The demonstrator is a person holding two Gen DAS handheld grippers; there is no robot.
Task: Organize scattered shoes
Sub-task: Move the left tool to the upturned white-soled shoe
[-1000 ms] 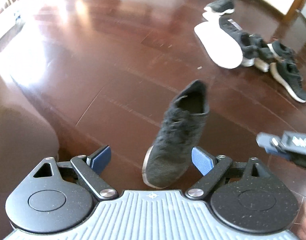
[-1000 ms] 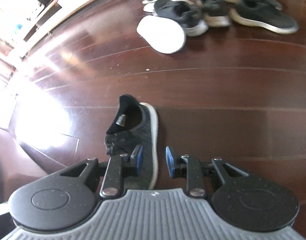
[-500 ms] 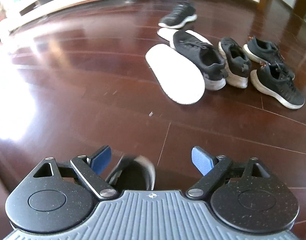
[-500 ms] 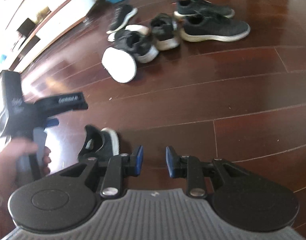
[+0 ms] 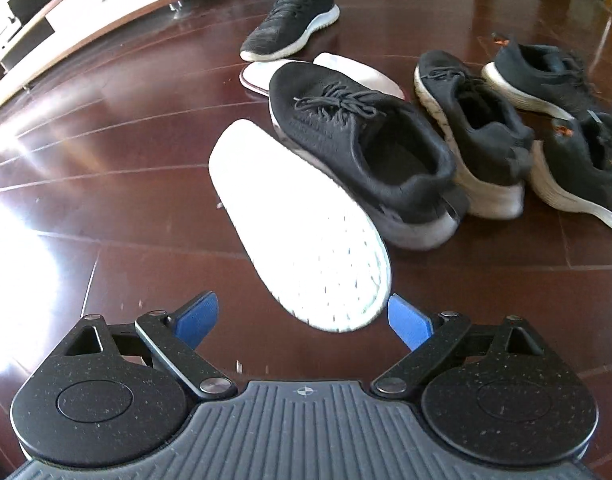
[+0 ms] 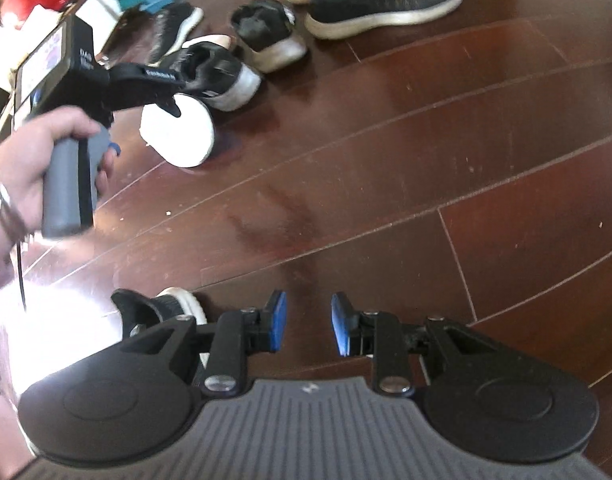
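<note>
- left gripper (image 5: 302, 318) is spread wide, holding nothing, right in front of an overturned shoe (image 5: 302, 232) showing its white sole
- right gripper (image 6: 307, 322) is slightly apart, empty over the wood floor (image 6: 385, 184)
- more black shoes (image 5: 469, 132) sit just behind, clustered

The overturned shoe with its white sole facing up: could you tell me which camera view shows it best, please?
The left wrist view: the overturned shoe lies large and central, sole dimples visible, just ahead of the open left gripper. The right wrist view shows only its heel end, small and partly hidden behind the left gripper.
</note>
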